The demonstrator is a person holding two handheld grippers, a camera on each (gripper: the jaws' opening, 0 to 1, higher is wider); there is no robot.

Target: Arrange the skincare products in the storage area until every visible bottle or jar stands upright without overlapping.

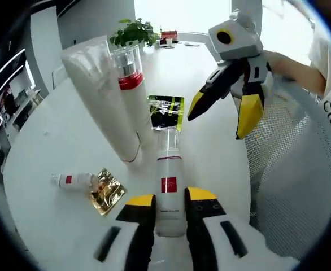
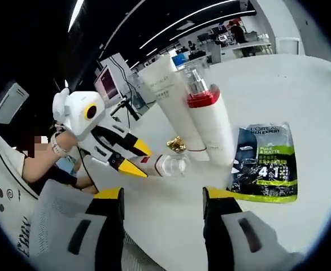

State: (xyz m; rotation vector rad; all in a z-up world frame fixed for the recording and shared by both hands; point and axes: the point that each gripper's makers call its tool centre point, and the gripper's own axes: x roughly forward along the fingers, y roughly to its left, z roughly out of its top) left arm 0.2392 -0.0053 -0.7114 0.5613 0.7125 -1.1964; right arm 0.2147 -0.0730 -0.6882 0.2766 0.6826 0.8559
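My left gripper (image 1: 171,197) is shut on a clear bottle with a red label (image 1: 169,186), held lengthwise between the jaws. From the right gripper view, the left gripper (image 2: 137,159) holds that bottle (image 2: 166,164) sideways just above the table. A white tube (image 1: 100,96) and a white bottle with a red band and clear cap (image 1: 133,84) stand side by side behind it, seen again as the tube (image 2: 168,84) and the red-banded bottle (image 2: 208,113). My right gripper (image 1: 222,113) hovers open at the right, and nothing lies between its jaws (image 2: 164,197).
A black and green sachet (image 1: 166,112) (image 2: 264,161) lies flat on the white round table (image 1: 52,141). A small white bottle (image 1: 72,180) lies on its side beside a gold sachet (image 1: 106,189). A mesh chair (image 1: 301,169) stands at the right, and a plant (image 1: 133,31) at the far edge.
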